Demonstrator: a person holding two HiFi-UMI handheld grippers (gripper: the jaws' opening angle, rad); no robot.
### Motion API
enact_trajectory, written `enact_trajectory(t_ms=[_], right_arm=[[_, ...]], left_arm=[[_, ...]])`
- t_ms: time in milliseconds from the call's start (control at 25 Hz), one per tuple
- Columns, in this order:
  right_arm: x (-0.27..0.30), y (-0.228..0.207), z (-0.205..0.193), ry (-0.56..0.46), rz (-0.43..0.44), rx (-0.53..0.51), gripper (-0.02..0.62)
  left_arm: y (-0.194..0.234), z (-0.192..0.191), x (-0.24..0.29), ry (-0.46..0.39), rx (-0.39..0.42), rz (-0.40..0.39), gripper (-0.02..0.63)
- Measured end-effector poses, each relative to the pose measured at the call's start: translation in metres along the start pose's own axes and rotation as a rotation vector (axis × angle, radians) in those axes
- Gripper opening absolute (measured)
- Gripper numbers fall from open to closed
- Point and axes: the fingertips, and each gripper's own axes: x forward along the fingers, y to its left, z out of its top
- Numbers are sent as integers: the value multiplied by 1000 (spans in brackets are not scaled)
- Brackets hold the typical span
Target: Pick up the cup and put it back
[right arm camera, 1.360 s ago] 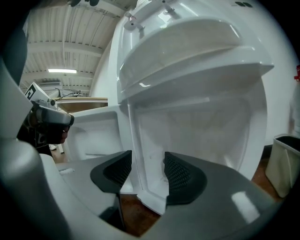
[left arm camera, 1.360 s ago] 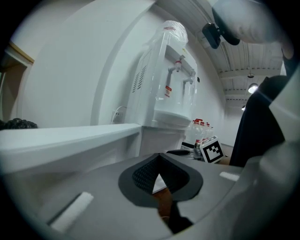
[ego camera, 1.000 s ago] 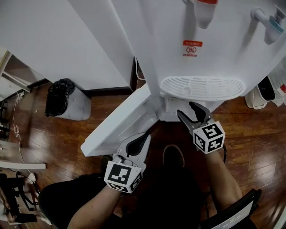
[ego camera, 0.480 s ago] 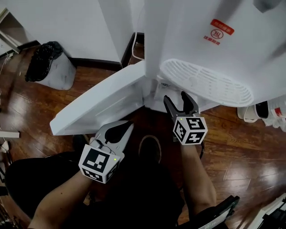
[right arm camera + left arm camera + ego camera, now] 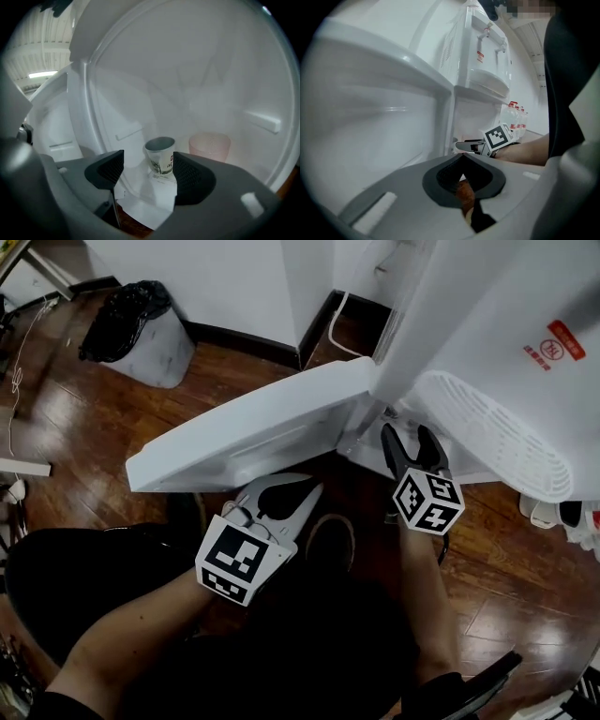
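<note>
Right claw has just opened wide, empty, lined up on the white printed paper cup standing inside the white dispenser cabinet, no contact. Left claw has also been opening, part-open, empty. I judge the grasp is next.

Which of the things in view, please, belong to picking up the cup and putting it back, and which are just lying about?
Job: printed paper cup; open cabinet door.
Lying about: pink cup; bin with black bag; white cable; drip tray.

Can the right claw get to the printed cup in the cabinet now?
Probably yes: the door is open; the right claw, whose jaws have just been opening, is empty, and the printed cup stands straight ahead, unblocked.
</note>
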Motion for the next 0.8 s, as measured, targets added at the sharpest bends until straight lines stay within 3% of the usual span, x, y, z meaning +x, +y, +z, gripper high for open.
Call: enact_trajectory(t_ms=[200, 520, 800], right_arm=[[15, -4, -2, -3, -26, 87, 328], [28, -16, 0, 4, -111, 177, 316], [41, -18, -14, 36, -124, 29, 328]], left_arm=[[6, -4, -3, 10, -15, 21, 129], [1, -9, -2, 29, -2, -11, 137], [0, -18, -1, 48, 6, -14, 137]])
